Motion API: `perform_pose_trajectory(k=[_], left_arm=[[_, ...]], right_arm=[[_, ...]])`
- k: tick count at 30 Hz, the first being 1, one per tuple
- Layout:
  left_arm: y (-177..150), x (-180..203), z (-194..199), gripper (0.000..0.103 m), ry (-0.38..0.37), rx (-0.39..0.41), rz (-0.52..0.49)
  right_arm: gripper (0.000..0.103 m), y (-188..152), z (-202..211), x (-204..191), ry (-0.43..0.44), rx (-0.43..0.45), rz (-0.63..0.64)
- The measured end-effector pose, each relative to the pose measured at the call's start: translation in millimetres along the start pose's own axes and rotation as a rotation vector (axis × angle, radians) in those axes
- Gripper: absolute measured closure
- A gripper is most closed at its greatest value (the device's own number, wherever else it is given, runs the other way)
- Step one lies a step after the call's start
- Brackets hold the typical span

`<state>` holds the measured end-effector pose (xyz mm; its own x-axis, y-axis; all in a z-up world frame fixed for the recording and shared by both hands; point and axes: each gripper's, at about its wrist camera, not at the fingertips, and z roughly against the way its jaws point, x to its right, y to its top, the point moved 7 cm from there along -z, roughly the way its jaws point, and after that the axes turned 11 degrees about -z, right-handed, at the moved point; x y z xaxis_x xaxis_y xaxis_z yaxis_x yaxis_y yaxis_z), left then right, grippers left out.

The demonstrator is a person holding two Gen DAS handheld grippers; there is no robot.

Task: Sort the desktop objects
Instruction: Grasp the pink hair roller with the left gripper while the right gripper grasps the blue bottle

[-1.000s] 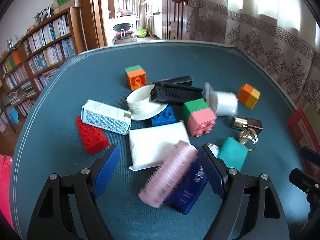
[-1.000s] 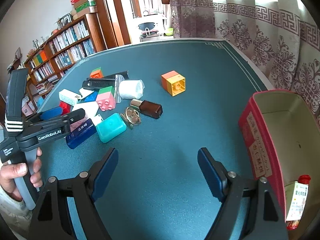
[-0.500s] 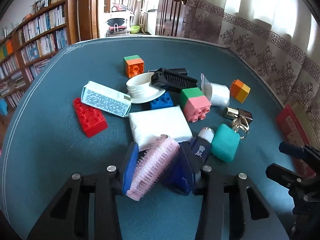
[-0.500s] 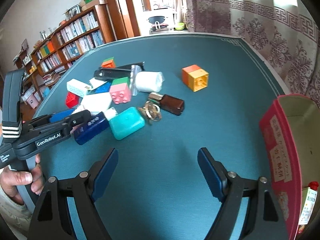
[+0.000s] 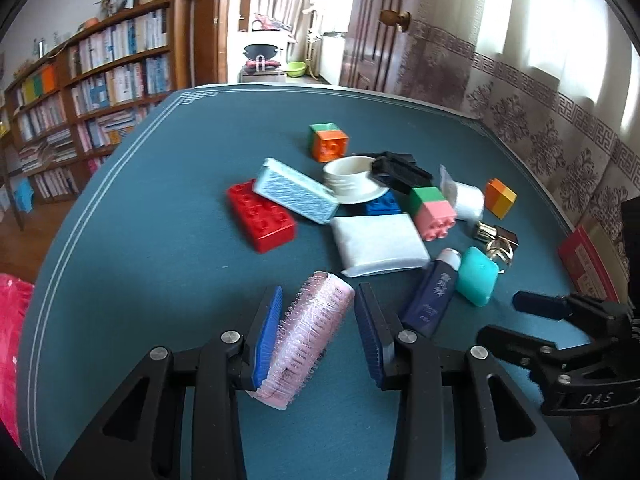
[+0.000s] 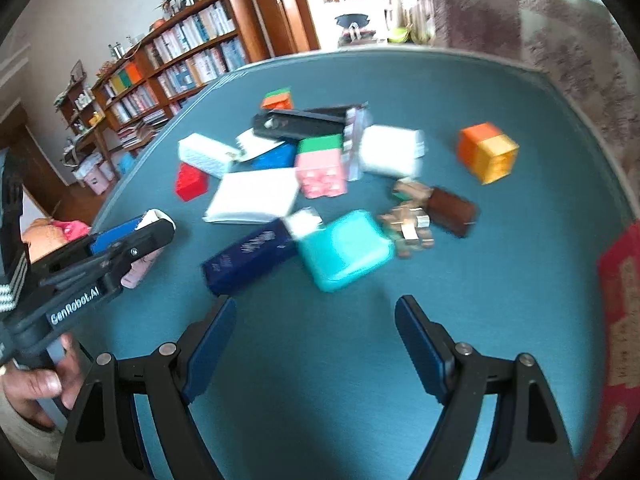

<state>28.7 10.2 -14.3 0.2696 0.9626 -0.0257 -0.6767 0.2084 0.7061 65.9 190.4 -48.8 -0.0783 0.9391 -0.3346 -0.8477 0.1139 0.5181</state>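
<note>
A pink bristly hair roller [image 5: 308, 340] lies between the blue pads of my left gripper [image 5: 319, 290]. The jaws are closing on it and it hangs clear of the pile. Seen from the right wrist, the left gripper [image 6: 132, 236] grips the roller [image 6: 138, 270] at the left, a hand on its handle. My right gripper [image 6: 316, 304] is open with nothing between its fingers, just short of a teal case [image 6: 344, 250] and a navy tube [image 6: 248, 254]. It shows in the left wrist view as the right gripper [image 5: 536, 304] at the right.
The pile on the blue table mat [image 5: 160, 280] holds a red brick [image 5: 260, 216], a white packet [image 5: 378, 242], a pink-green block [image 5: 434, 212], a white cup [image 5: 352, 178], a black comb [image 5: 400, 172] and an orange-yellow block [image 6: 488, 152]. A red box [image 6: 620, 320] stands at the right edge.
My left jaws closed around the pink roller and carried it left, away from the navy tube. My right gripper, still open, moved in toward the teal case.
</note>
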Motion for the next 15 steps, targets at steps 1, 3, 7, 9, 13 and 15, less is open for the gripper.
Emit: perform_pose_trajectory(k=[1, 3, 7, 9, 13, 15], left_arm=[[-1.1, -4.2, 1.0, 0.063, 0.005, 0.001, 0.008], [-3.6, -10.9, 4.2, 0.063, 0.011, 0.003, 0.017], [-6.1, -19.6, 7.4, 0.063, 0.024, 0.007, 0.03], [-7.6, -22.3, 8.3, 0.063, 0.029, 0.006, 0.036], [-8.3, -24.4, 8.2, 0.063, 0.033, 0.006, 0.042], [-7.8, -23.8, 8.6, 0.063, 0.031, 0.007, 0.042]], right_arm=[[0.019, -0.4, -5.4, -4.4, 0.014, -0.019, -0.008], [0.019, -1.7, -14.8, -12.3, 0.032, -0.047, -0.014], [0.018, 2.3, -29.6, -26.5, 0.022, -0.049, -0.003], [0.018, 7.4, -34.5, -31.7, 0.029, -0.046, -0.01], [0.019, 19.3, -45.6, -41.3, 0.01, -0.027, -0.003], [0.028, 22.1, -49.6, -44.4, -0.035, -0.002, 0.031]])
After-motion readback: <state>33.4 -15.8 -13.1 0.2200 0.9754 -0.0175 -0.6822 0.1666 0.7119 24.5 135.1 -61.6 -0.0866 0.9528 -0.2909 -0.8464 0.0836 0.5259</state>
